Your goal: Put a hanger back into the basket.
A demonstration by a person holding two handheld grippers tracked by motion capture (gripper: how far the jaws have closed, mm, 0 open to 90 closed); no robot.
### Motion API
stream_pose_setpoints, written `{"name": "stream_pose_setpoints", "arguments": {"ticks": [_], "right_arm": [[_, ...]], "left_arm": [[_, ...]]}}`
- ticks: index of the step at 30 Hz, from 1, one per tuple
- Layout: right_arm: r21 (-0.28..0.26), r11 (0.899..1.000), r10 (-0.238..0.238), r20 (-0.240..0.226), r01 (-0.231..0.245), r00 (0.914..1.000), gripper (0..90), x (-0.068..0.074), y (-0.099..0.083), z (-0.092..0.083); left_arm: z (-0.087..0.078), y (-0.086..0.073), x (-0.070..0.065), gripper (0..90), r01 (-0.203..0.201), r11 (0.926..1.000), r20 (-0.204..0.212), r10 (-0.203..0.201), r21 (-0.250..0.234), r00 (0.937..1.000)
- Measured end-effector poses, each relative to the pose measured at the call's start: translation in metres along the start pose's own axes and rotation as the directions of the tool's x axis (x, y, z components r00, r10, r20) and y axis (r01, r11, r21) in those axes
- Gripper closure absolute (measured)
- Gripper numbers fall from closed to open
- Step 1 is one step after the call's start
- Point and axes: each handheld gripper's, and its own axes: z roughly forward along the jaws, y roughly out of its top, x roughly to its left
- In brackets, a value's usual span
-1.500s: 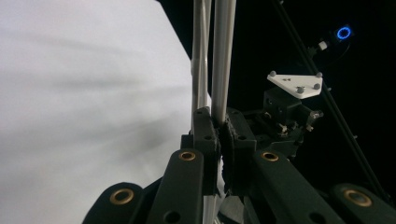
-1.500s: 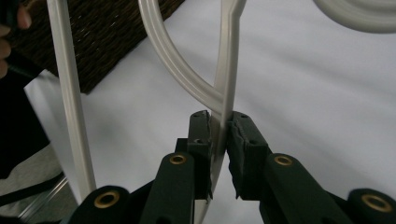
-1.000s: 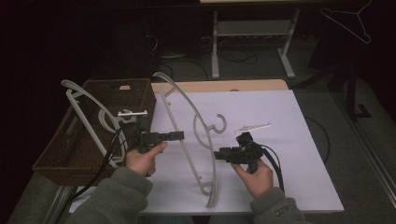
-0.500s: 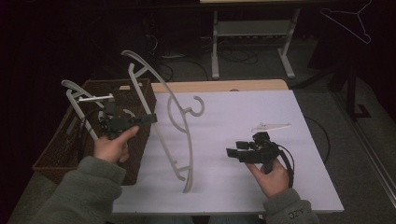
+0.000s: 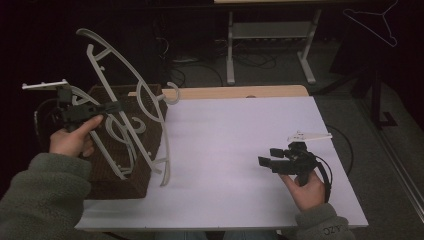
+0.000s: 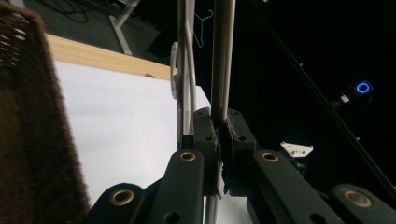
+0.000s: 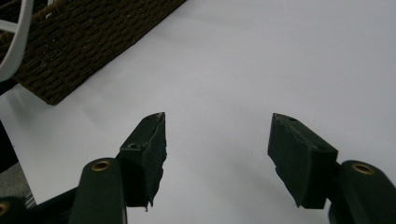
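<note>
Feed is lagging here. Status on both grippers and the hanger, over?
Left gripper shut on white hanger, held over the wicker basket. Right gripper open, empty, above the white table. Nothing blocking.

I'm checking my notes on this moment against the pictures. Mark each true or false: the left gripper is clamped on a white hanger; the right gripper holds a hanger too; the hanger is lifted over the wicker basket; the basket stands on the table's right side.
1. The left gripper is clamped on a white hanger: true.
2. The right gripper holds a hanger: false; its jaws are open and empty.
3. The hanger is over the wicker basket: true.
4. The basket stands on the right side of the table: false; it is on the left.
</note>
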Motion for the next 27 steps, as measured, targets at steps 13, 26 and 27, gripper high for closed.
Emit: {"name": "stream_pose_setpoints", "arguments": {"ticks": [13, 26, 27], "right_arm": [[-0.004, 1.0, 0.002, 0.02, -0.002, 0.9998, 34.2, -0.006, -0.002, -0.002], [0.004, 1.0, 0.01, 0.031, -0.01, 0.9995, 33.8, -0.007, -0.003, -0.002], [0.007, 1.0, 0.01, 0.031, -0.01, 0.9995, 33.7, -0.007, -0.003, -0.002]], "left_arm": [[-0.041, 0.029, 0.011, 85.4, 0.001, 0.9989, -0.068, -0.004, -0.047, 0.9977], [-0.072, 0.047, 0.025, 85.4, 0.004, 0.9965, -0.143, -0.016, -0.084, 0.9896], [-0.074, 0.047, 0.028, 85.4, 0.007, 0.996, -0.148, -0.021, -0.089, 0.9888]]}}
